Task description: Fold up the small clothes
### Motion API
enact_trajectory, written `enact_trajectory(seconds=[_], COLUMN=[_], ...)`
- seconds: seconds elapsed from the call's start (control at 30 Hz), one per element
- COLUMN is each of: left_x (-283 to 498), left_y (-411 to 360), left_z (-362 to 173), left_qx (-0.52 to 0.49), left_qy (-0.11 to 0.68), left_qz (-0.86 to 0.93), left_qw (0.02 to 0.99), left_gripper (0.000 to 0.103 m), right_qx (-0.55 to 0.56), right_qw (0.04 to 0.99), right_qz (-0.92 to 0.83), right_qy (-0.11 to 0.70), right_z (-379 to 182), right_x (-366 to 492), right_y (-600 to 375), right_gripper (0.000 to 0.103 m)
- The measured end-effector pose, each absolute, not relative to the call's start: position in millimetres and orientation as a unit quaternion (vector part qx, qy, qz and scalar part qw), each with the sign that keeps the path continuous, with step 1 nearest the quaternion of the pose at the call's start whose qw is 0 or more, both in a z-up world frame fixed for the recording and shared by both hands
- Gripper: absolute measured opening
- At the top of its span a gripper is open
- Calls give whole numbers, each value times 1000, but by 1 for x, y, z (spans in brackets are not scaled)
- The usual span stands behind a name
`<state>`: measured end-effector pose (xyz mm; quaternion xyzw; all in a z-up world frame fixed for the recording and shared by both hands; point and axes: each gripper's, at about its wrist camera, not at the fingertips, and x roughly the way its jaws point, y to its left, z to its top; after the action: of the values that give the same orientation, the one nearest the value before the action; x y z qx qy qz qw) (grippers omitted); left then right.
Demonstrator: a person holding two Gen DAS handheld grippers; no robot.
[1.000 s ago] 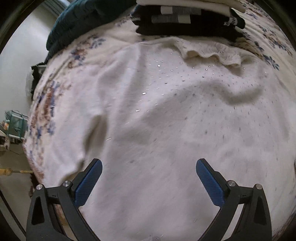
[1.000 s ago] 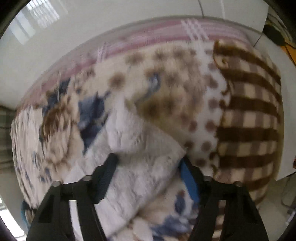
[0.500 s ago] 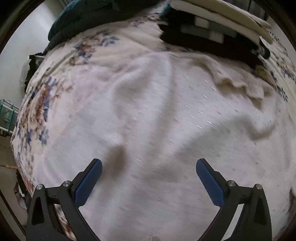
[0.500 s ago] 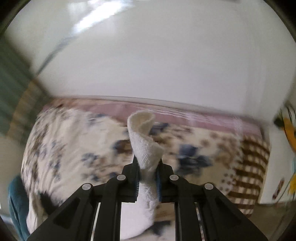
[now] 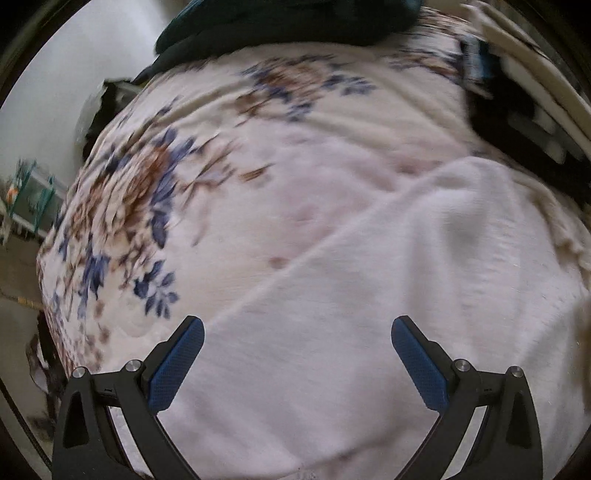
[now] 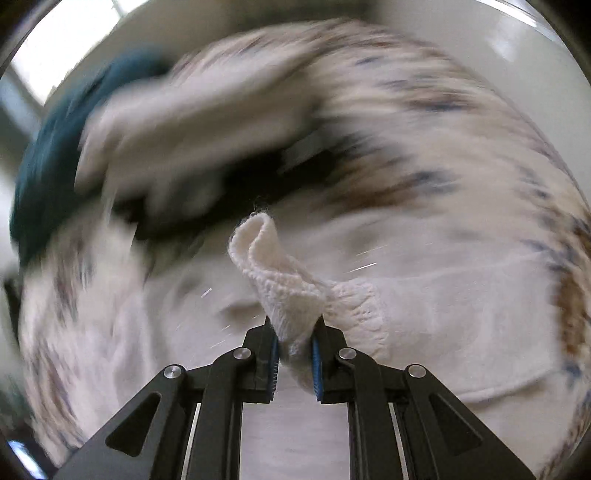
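Note:
A cream knit garment (image 5: 388,295) lies spread on a floral blanket (image 5: 229,155). My left gripper (image 5: 295,354) is open and empty, its blue pads just above the garment's flat part near its left edge. My right gripper (image 6: 294,354) is shut on a knit edge of the cream garment (image 6: 280,291), which curls up between the pads; the rest of the garment (image 6: 443,314) lies below. The right wrist view is blurred by motion.
A stack of folded clothes, black and cream, (image 5: 524,110) sits at the back right of the blanket. A dark teal cloth (image 5: 280,26) lies at the back; it also shows in the right wrist view (image 6: 55,147). The blanket's left edge drops to the floor (image 5: 18,258).
My right gripper closed on the garment's knit edge, lifted it, and now swings it back over the garment. My left gripper shifted left, bringing the garment's left edge and floral blanket into view.

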<state>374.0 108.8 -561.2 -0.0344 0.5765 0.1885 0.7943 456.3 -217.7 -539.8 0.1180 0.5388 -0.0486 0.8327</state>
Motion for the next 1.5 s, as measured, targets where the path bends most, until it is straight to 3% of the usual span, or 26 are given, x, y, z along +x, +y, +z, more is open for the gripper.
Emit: enact_trajectory(seconds=[0.13,0.37,0.43,0.5,0.57,0.8,1.0,1.03,1.07,1.13,1.17,1.2,1.4,1.5], left_x=[370,365,356,341,316,197,139,136,135,136,136,136,160,170], left_y=[142,181,192,206,224,294,332,333,332,330,331,332,362,396], left_z=[-571,-583,-573,-558,-539,-513,-584,-602,-611,-614,-608,-600,-530,-526], left_qx=[-61,-110,-121,-138,-166,-287,-400,-433,-448,-447,-445,-449,-398,-398], left_qy=[571,580,578,570,564,558,575,576,578,572,564,551,488,466], left_qz=[198,210,211,209,205,254,262,248,247,259,260,256,254,265], left_qw=[795,779,779,782,783,736,663,648,636,637,645,655,734,745], left_gripper=[103,103,103,103,103,103,101,96,83,49,13,9,9,11], right_qx=[54,-38,-40,24,84,194,203,212,217,218,217,213,178,185], right_qw=[830,814,793,765,753,733,702,694,691,689,689,689,697,695], right_qz=[19,84,94,134,137,32,-5,-4,-2,-3,0,3,25,22], right_qy=[555,573,601,630,638,652,682,688,690,691,692,693,694,695], right_z=[-576,-590,-586,-579,-569,-545,-558,-562,-564,-567,-568,-568,-563,-564], right_x=[461,450,460,462,455,416,382,377,375,370,369,368,376,380], right_y=[-92,4,3,-19,-51,-157,-173,-171,-166,-158,-152,-146,-116,-116], right_gripper=[15,18,24,52,68,73,73,73,73,73,73,73,73,73])
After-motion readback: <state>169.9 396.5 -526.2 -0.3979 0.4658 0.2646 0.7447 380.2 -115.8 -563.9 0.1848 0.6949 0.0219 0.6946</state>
